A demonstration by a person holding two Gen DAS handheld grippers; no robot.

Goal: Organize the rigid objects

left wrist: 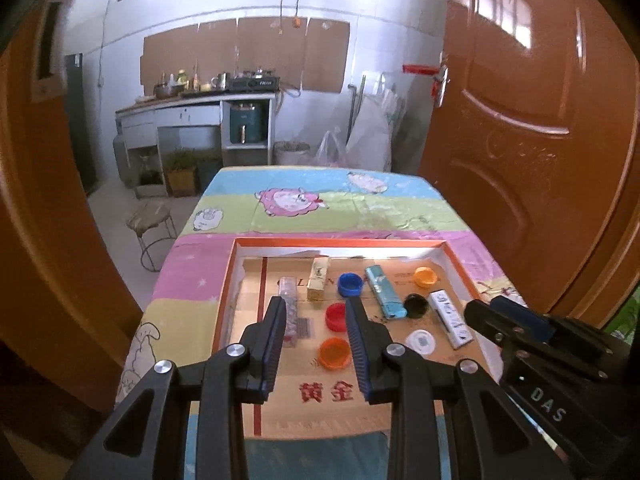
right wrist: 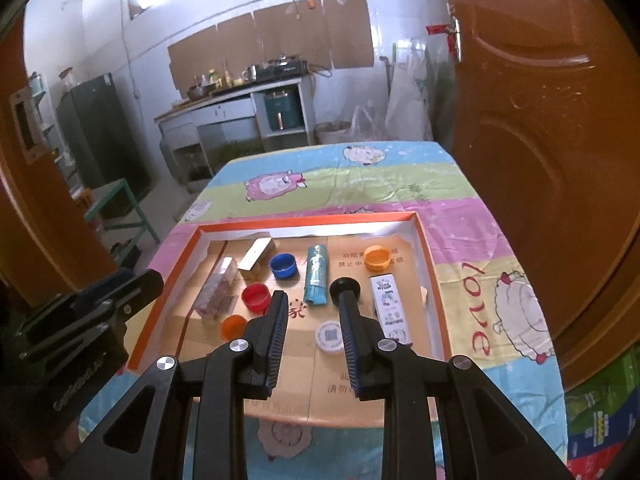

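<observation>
An orange-rimmed shallow box (left wrist: 228, 280) (right wrist: 430, 264) on the table holds bottle caps and small packs. Inside lie a red cap (left wrist: 335, 317) (right wrist: 256, 295), a blue cap (left wrist: 350, 283) (right wrist: 283, 265), two orange caps (left wrist: 335, 353) (left wrist: 425, 277), a black cap (left wrist: 416, 305) (right wrist: 345, 288), a white lid (left wrist: 420, 341) (right wrist: 329, 336), a teal lighter (left wrist: 385, 293) (right wrist: 316, 274), a beige pack (left wrist: 318, 278) (right wrist: 256, 258), a white pack (left wrist: 449, 319) (right wrist: 389, 312) and a clear pack (left wrist: 289, 320) (right wrist: 216, 290). My left gripper (left wrist: 316, 308) is open and empty above the red cap. My right gripper (right wrist: 313, 300) is open and empty above the white lid.
The table carries a striped cartoon cloth (left wrist: 320, 208). A brown door (left wrist: 540, 140) stands close on the right and a brown door edge on the left. A stool (left wrist: 152, 232) stands by the table's left side. A kitchen counter (left wrist: 192, 112) is at the back.
</observation>
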